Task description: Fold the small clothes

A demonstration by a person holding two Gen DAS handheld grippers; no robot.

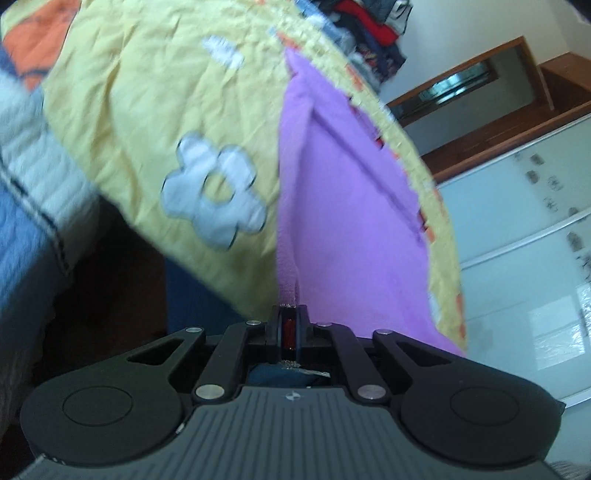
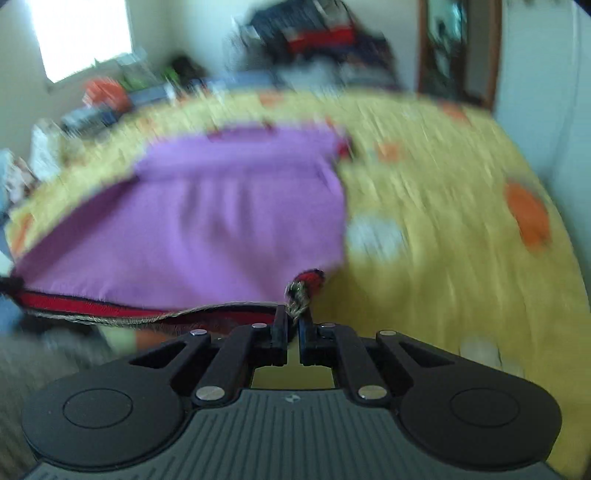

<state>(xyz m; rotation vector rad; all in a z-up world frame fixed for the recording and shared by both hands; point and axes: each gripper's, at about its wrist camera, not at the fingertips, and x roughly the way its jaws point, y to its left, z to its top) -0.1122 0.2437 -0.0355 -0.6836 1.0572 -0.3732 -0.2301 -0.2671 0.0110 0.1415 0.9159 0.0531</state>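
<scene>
A small purple garment [image 2: 221, 218] with a red and black striped band [image 2: 92, 304] lies spread on the yellow bedcover [image 2: 443, 221]. My right gripper [image 2: 293, 317] is shut on a corner of the band at the garment's near edge. In the left wrist view the same purple garment [image 1: 351, 221] stretches away from my left gripper [image 1: 289, 314], which is shut on its edge. The left view is tilted, so the yellow cover [image 1: 147, 110] with white flower shapes stands beside the garment. Both views are blurred by motion.
A pile of dark and red clothes [image 2: 321, 33] sits beyond the far edge of the bed, also seen in the left wrist view [image 1: 369, 26]. A wooden door frame [image 1: 480, 74] and white sliding panels [image 1: 517, 240] stand to the right. Clutter [image 2: 103, 96] lines the far left under a window.
</scene>
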